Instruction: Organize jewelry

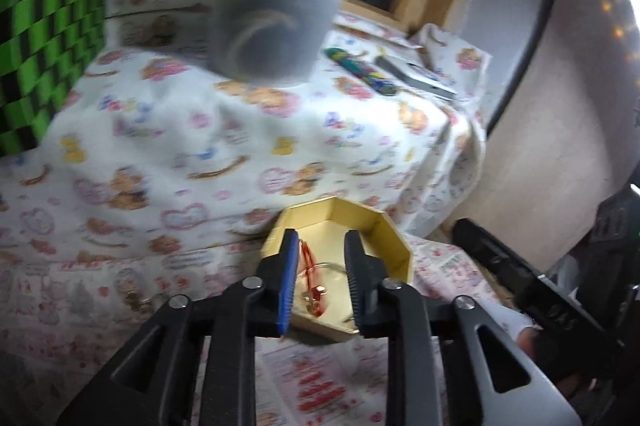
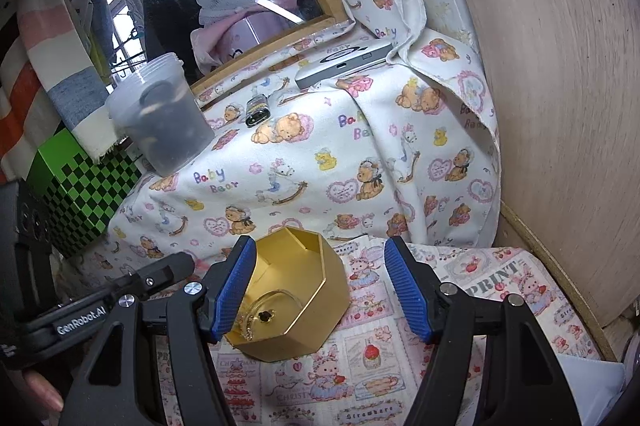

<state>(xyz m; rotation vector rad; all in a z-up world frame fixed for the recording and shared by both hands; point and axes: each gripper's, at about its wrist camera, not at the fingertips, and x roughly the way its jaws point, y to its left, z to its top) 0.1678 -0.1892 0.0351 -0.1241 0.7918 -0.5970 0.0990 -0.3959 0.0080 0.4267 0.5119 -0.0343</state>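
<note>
Gold box (image 2: 304, 306), open and octagonal, sits low centre in both views on a printed cloth (image 2: 380, 346). Jewelry (image 1: 316, 290) lies inside it: a thin ring-shaped piece with an orange-red bit. Left gripper (image 1: 322, 278) hovers above the box, jaws narrowly parted with nothing between them. Right gripper (image 2: 320, 290) has jaws wide, the left pad at the box's rim, gripping nothing. Plastic tub (image 2: 164, 118) stands at upper left on the bear-print cloth (image 2: 360, 154)

Gold box (image 2: 320, 306), teddy-bear-print cloth (image 2: 320, 166), green-black checkered box (image 2: 88, 202)
</note>
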